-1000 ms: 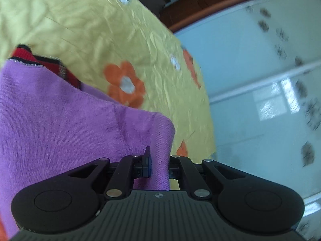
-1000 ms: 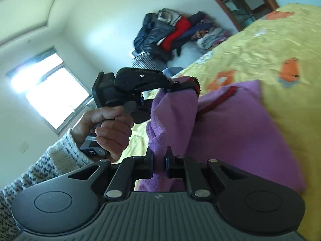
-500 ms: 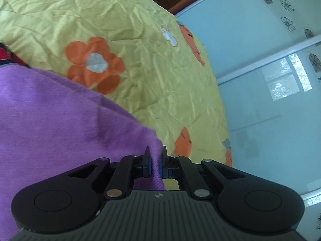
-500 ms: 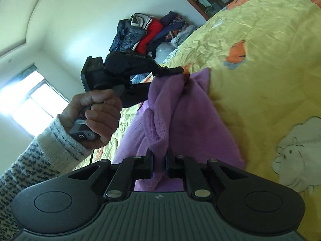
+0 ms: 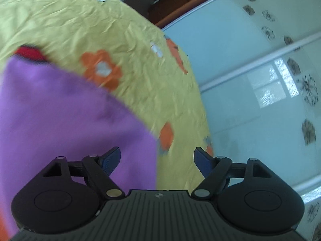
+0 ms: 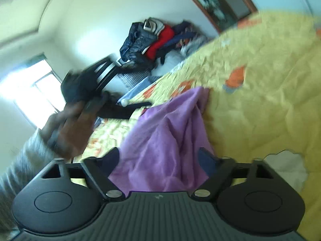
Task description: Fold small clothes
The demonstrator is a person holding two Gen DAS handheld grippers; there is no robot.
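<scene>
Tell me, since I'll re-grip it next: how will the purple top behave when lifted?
The purple top lies in soft drapes and creases, so it will probably sag limply from a single pinch. It looks like thin knit, likely light. On the wrinkled yellow sheet, pushing would probably bunch it rather than slide it.

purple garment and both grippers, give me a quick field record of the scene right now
garment: purple knit top, lying rumpled on the bedspread
trim: red edge at its far end
surface: yellow flowered bedspread
left gripper: open, holding nothing
right gripper: open, garment lies between its fingers, ungripped
background: clothes pile by the wall
</scene>
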